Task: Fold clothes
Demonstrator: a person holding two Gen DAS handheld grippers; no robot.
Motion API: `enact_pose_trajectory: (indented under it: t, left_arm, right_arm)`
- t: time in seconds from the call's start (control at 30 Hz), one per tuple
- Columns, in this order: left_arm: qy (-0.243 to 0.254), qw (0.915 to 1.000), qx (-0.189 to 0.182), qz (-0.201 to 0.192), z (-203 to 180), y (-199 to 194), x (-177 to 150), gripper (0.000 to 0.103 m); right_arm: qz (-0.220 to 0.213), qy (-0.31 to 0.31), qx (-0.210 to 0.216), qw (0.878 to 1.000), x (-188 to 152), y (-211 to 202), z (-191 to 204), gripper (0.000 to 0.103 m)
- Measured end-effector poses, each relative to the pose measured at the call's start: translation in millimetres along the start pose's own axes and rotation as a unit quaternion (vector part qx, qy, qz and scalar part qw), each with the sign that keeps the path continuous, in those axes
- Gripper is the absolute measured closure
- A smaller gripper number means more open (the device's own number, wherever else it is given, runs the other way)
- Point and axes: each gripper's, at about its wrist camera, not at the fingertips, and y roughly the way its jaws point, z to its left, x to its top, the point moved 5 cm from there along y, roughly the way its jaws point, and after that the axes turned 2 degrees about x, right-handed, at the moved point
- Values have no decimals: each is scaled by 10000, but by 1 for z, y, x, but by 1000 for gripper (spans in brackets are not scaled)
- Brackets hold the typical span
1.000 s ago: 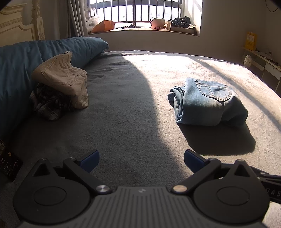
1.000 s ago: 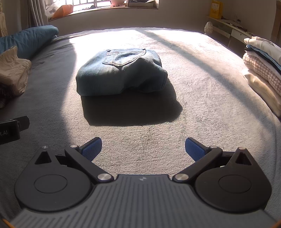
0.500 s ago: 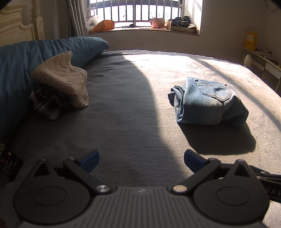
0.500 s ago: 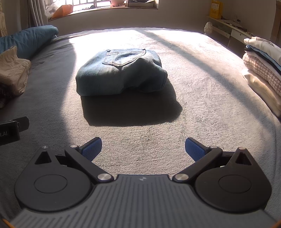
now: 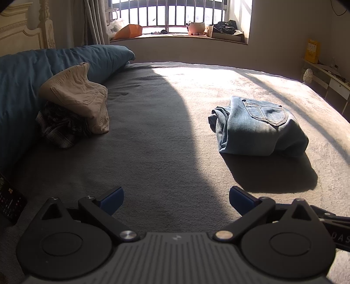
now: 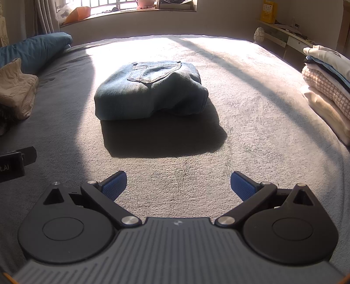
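The folded jeans lie in the middle of the bed, in the sun, with a back pocket on top. In the right wrist view they sit at about 12 o'clock from the right gripper, with a dark shadow on the blanket between them. In the left wrist view the jeans sit at about 1 o'clock from the left gripper, well apart from it.

Both grippers are spread wide and hold nothing. Each one hangs low over the gray blanket with its blue pads far from each other. Nothing is between the pads but blanket.

At about 10 o'clock in the left wrist view there is a messy pile: tan pants lie on top of a dark checked cloth. The pile leans on a big blue pillow at the head of the bed.

At about 2 o'clock in the right wrist view, at the edge of the bed, is a neat stack of folded clothes, white, dark blue, pink checked and cream.

Far back at 12 o'clock is a window with bars. An orange bag sits on the sill.
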Motion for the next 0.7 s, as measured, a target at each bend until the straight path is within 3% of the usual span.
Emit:
enact_pose_trajectory:
  t: [0.2, 0.47, 0.7]
  left_arm:
    - [-47, 9999, -90, -99, 0, 0, 1, 0]
    - [-147, 9949, -923, -385, -3, 1, 4, 0]
    - [-40, 9920, -1101, -615, -14, 24, 26, 0]
  right_arm:
    - [-93, 91, 73, 9999, 2, -1, -3, 1]
    - [-449, 263, 406, 9978, 10, -5, -12, 1]
    - [-974, 111, 741, 9924, 48, 0, -25, 1]
